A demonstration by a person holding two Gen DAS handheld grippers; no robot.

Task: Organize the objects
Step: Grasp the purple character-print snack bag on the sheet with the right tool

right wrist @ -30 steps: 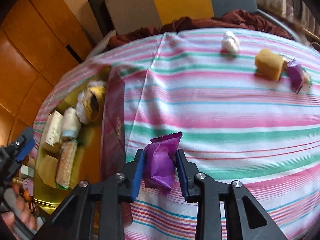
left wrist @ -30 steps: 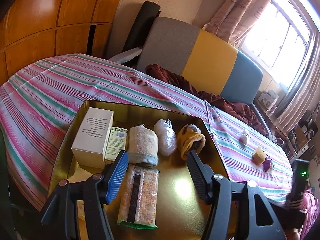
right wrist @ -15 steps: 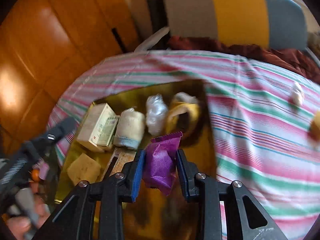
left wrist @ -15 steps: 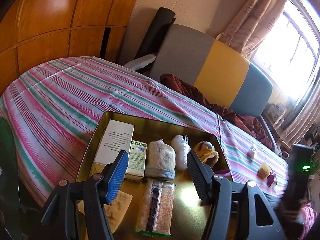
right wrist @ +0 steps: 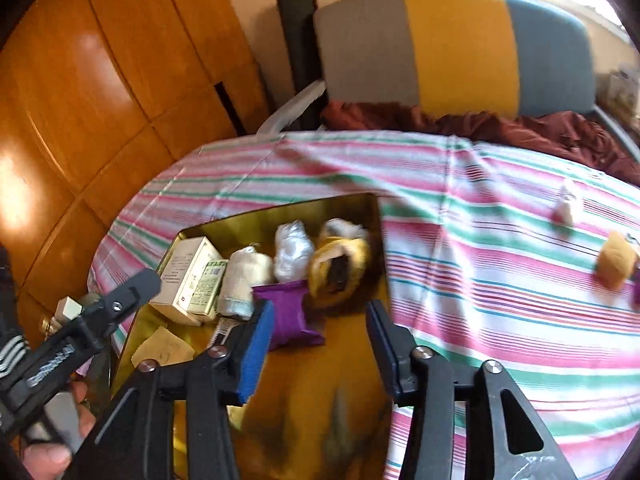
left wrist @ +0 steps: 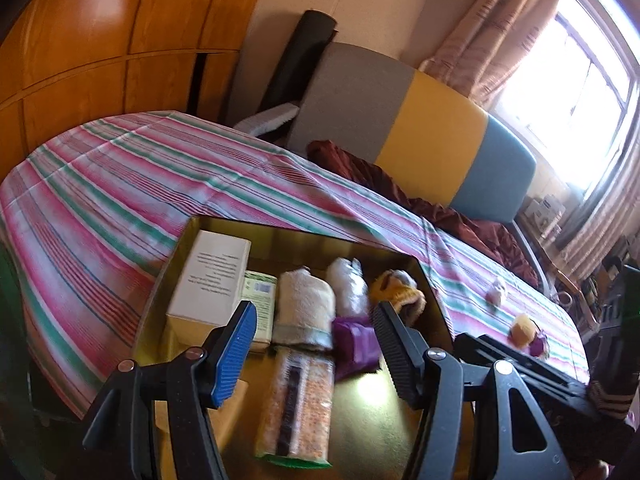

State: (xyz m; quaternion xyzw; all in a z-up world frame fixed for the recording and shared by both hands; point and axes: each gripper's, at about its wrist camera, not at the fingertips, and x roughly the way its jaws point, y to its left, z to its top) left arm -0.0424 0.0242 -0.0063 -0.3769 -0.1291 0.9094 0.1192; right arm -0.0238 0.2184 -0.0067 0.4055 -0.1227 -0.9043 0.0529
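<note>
A gold tin tray sits on the striped tablecloth. It holds a white box, a small green-printed box, a rolled bandage, a white wrapped bundle, a yellow item and an orange granule packet. A purple packet lies in the tray beside the bandage. My right gripper hovers over it, jaws opening, no pad pressing the packet. My left gripper stands open above the tray's near side, holding nothing.
On the cloth to the right lie a white cotton ball, a yellow sponge and a purple wrapper. A grey, yellow and blue chair back and dark red fabric stand behind the table. A wooden cabinet is at left.
My right gripper carried the purple packet from the tablecloth to above the tray, then spread its jaws and let it drop inside. My left gripper stayed open over the tray.
</note>
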